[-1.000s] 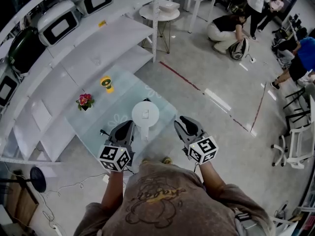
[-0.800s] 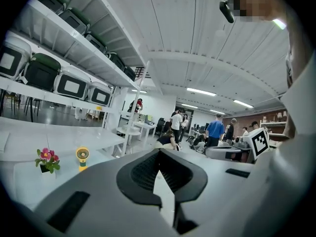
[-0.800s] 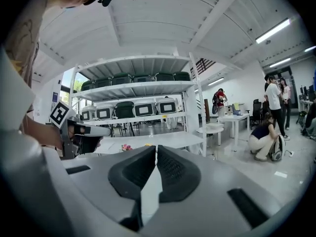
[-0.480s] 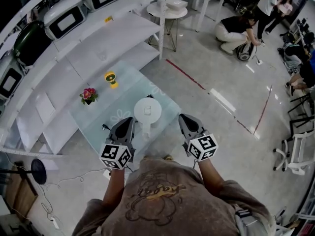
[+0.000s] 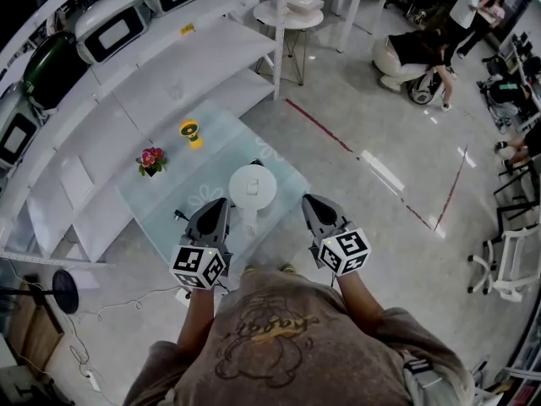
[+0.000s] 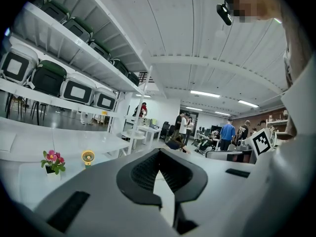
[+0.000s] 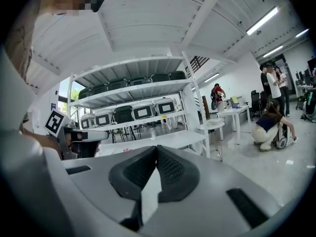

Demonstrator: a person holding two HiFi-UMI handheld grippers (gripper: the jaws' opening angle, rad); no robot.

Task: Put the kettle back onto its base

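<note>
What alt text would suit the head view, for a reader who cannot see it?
Seen from above, a person holds two grey grippers, the left gripper and right gripper, either side of a round white kettle on a pale glass table. A small pot of pink flowers and a tiny yellow fan sit farther back.

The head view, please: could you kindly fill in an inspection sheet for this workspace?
Surface: low glass table beside white shelving.
Job's things: white kettle stands on the table; its base cannot be made out from above.
Clutter: flower pot and small yellow fan on the table's far side.
Grippers: left tool and right tool both shut and empty, either side of the kettle.
Cables: thin cable on the floor.
Surroundings: people far off, round white table.
</note>
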